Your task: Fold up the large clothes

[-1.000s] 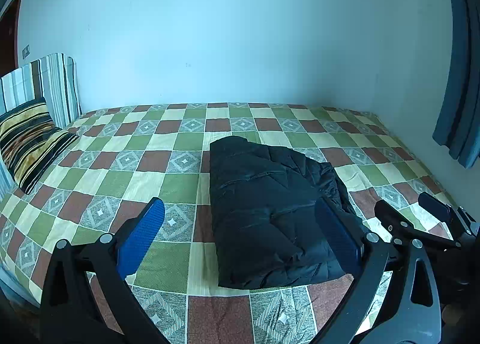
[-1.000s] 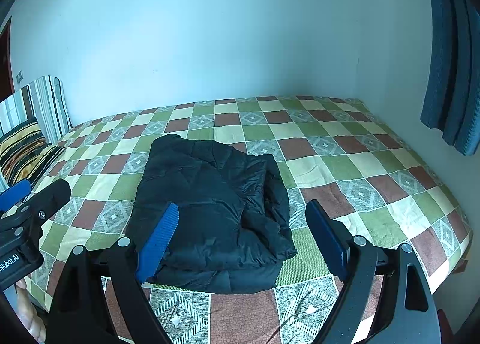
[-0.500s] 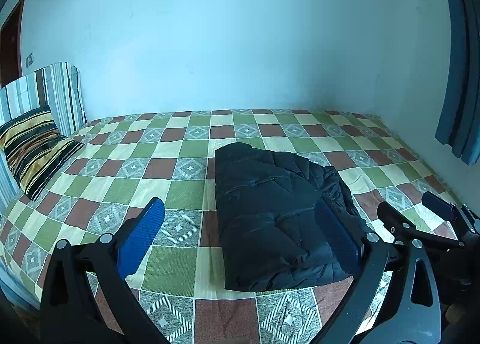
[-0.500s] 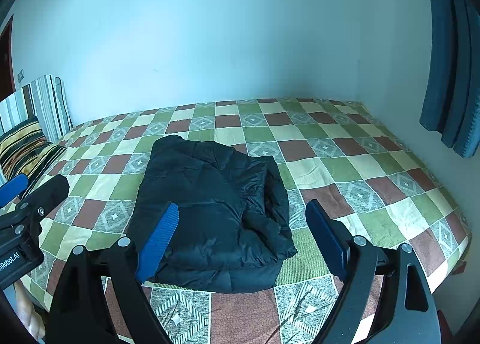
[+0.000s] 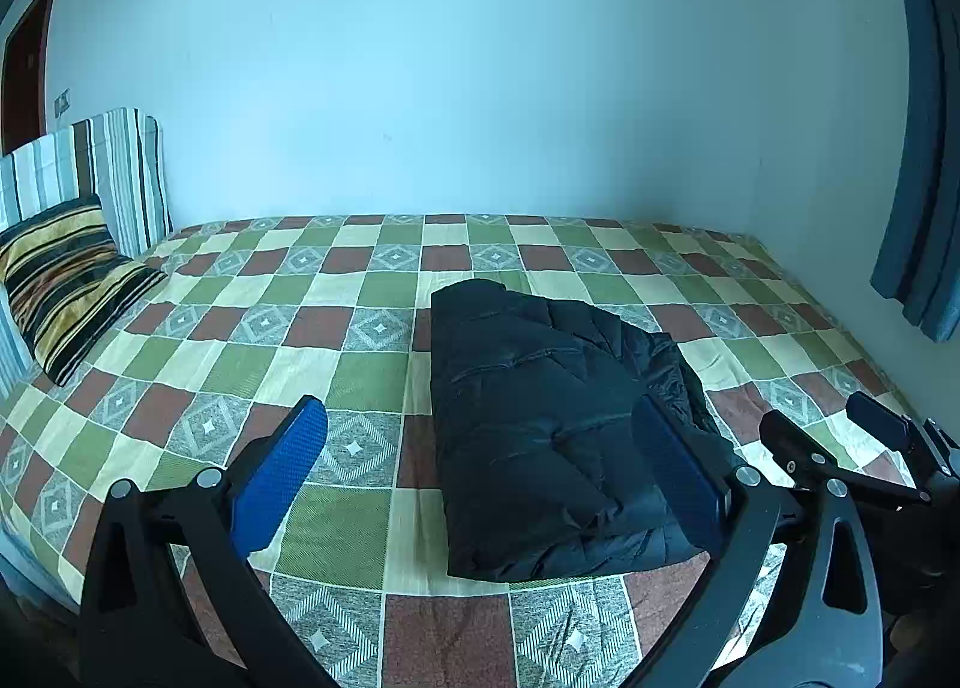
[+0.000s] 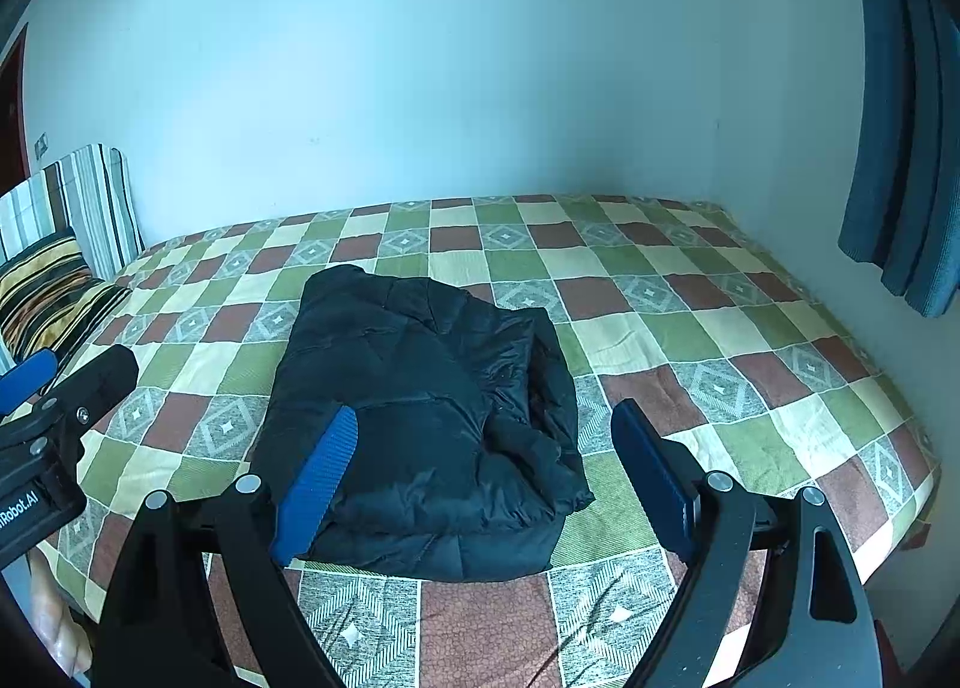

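Left wrist view: a striped pillow leans against a striped headboard cushion at the far left of the bed, and a blue curtain hangs at the right by the pale wall. Nothing lies between the grippers and the folded black jacket, which rests on the checked bedspread near the bed's front edge. The jacket is puffy, quilted and slightly glossy, folded into a rough rectangle with a rumpled right side. The bedspread is woven in green, brown, cream and grey diamond squares. The left gripper and right gripper hover above it, jaws spread wide, blue ribbed pads holding nothing.
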Available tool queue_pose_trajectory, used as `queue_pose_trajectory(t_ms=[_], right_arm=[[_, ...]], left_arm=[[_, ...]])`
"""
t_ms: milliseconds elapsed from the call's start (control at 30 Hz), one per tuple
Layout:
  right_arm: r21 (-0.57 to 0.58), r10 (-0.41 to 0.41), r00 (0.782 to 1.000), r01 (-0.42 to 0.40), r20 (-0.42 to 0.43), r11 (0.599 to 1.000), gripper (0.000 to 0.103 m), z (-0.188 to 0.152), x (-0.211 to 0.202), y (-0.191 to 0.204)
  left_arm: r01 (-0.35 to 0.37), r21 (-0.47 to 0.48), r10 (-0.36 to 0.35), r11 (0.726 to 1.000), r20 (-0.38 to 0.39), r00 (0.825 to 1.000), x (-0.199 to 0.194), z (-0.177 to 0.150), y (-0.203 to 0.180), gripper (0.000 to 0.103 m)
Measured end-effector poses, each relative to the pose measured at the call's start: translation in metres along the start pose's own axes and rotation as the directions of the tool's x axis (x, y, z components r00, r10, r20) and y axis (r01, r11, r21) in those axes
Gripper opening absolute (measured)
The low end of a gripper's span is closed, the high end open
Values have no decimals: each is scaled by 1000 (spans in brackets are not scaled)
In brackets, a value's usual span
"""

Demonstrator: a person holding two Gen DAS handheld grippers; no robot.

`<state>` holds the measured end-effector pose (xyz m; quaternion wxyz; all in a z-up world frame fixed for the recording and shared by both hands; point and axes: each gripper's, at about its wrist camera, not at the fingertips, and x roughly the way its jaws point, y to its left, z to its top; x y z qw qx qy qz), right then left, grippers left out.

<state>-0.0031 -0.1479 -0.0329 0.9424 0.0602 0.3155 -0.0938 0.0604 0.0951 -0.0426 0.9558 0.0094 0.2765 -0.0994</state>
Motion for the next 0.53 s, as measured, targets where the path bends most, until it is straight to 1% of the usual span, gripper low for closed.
queue_pose_trajectory(t_ms=[67, 133, 267, 467, 533], right_arm=[[-1, 1, 1000, -1, -6, 1000, 85, -1, 2, 0], [-3, 3, 1000, -3, -10, 1000, 85, -1, 4, 0], [-4, 1, 1000, -1, -16, 1000, 85, -4, 9, -2], [7, -16, 999, 16, -31, 1000, 85, -4, 21, -12], [18, -28, 999, 29, -36, 999, 85, -5, 28, -21]], left_arm=[[-31, 0, 31, 1000, -22, 999, 5, -2, 1, 101], [-21, 12, 21, 1000, -25, 999, 10, -4, 2, 101], [-54, 22, 55, 998, -29, 998, 20, -8, 5, 101], [-49, 18, 50, 999, -65, 997, 39, -11, 11, 101], [-59, 10, 60, 998, -86, 995, 50, -13, 18, 101]])
